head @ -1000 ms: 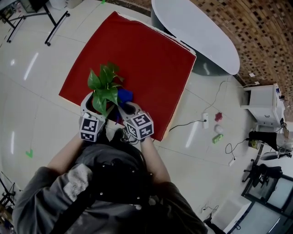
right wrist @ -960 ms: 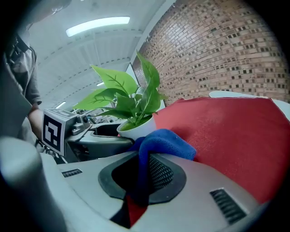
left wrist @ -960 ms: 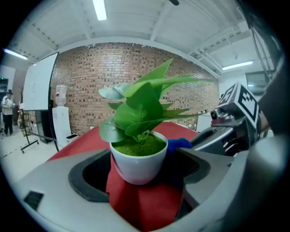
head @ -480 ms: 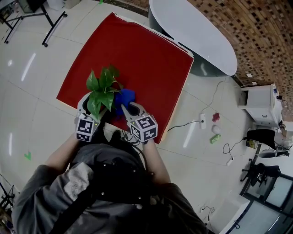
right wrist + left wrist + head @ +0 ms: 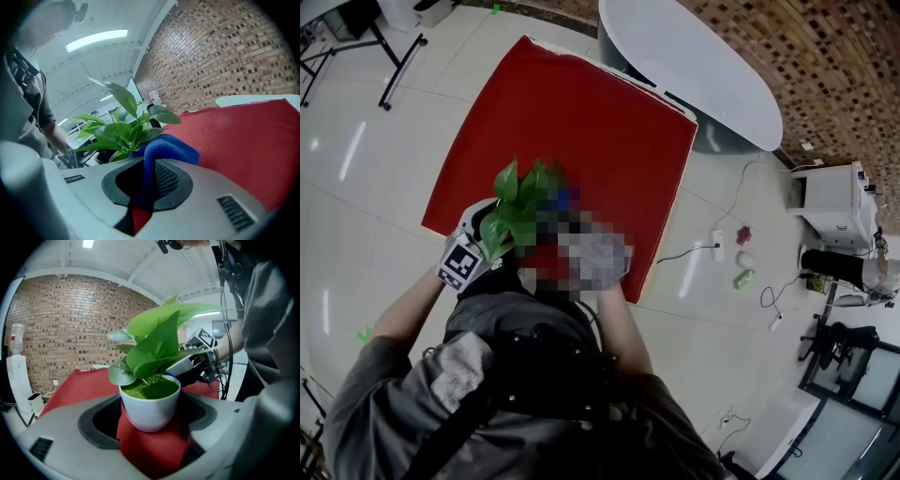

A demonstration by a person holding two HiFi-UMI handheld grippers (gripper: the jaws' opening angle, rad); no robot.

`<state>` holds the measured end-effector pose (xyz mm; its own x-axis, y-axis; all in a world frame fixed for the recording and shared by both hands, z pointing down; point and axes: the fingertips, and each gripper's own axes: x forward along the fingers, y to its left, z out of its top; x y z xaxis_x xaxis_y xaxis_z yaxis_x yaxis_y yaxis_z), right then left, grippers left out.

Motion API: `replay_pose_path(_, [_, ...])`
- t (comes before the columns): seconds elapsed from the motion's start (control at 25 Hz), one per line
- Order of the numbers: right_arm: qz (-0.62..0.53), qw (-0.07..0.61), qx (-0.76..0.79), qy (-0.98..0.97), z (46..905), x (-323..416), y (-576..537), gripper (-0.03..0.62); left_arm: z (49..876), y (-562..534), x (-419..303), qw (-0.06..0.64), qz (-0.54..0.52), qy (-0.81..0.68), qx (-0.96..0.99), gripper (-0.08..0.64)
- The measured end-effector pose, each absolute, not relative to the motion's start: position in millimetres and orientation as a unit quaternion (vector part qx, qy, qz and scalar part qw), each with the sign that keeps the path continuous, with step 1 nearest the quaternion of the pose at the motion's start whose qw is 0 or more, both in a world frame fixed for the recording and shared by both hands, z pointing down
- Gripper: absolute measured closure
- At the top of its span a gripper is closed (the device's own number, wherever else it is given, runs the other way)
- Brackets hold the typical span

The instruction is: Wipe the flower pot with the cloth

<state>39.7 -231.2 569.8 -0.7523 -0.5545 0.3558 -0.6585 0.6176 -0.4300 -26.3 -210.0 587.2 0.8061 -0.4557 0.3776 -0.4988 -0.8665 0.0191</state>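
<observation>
Left tongs [image 5: 476, 227] reach under the plant's leaves [image 5: 520, 202] near the red mat's [image 5: 581, 112] near edge, seen from overhead; a mosaic covers the spot to their right. Along the left jaws, they grasp the white flower pot [image 5: 150, 406], spread wide. Right tongs [image 5: 146, 185] pinch the blue cloth [image 5: 168, 149] just beside the leaves. Wiping seems barely begun; no cloth-to-pot contact shows.

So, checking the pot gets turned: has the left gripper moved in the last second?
Yes. The left gripper has swung left; its marker cube now sits closer to the near left corner of the red mat.
</observation>
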Motion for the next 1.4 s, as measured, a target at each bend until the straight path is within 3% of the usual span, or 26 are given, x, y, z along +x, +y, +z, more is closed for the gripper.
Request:
replay_pose_path(0.56, [0.299, 0.110, 0.376, -0.870, 606, 25, -275, 0.535, 592, -230, -35, 0.043, 0.187, -0.100, 0.976, 0.135])
replay_pose_path(0.8, [0.238, 0.177, 0.391, -0.871, 617, 25, -273, 0.535, 595, -229, -36, 0.022, 0.206, -0.059, 0.976, 0.132])
replay_pose_path(1.4, [0.233, 0.170, 0.422, -0.859, 616, 34, -253, 0.535, 596, -217, -73, 0.067, 0.218, -0.228, 0.947, 0.124])
